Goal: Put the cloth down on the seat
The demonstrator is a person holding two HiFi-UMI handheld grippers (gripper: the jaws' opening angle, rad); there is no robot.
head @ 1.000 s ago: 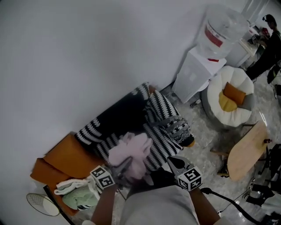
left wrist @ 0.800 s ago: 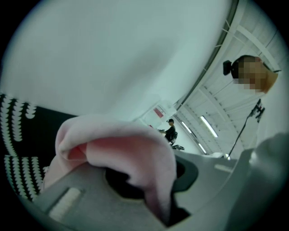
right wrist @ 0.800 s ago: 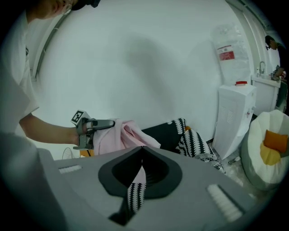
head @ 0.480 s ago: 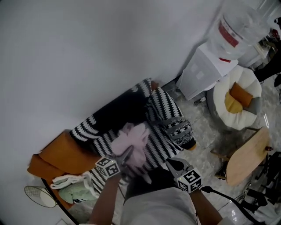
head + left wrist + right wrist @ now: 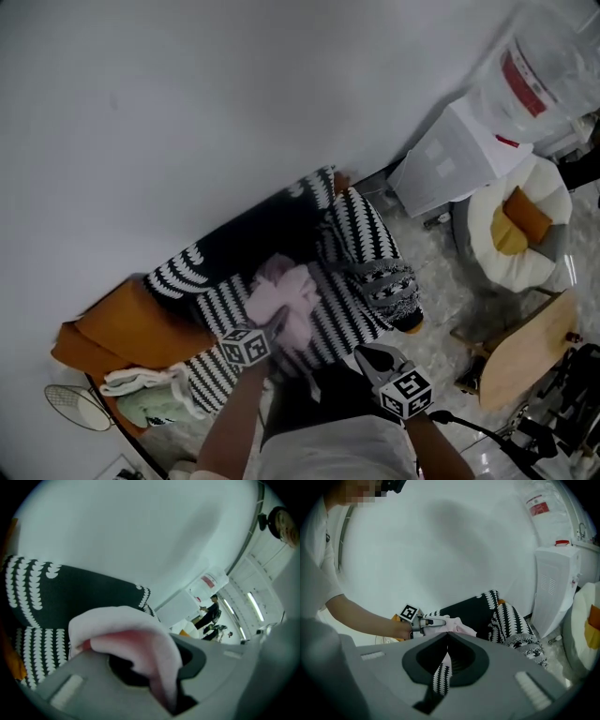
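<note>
Pink cloth (image 5: pixel 284 295) in L tongs (image 5: pixel 277 325); jug label (image 5: pixel 524 71) illegible.

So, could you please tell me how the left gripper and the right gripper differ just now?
The left gripper is shut on the pink cloth; the right gripper holds nothing, its fingers together. The left gripper reaches out over the striped seat; the right gripper sits back, closer to the person's body. Both carry a marker cube and point toward that seat.
</note>
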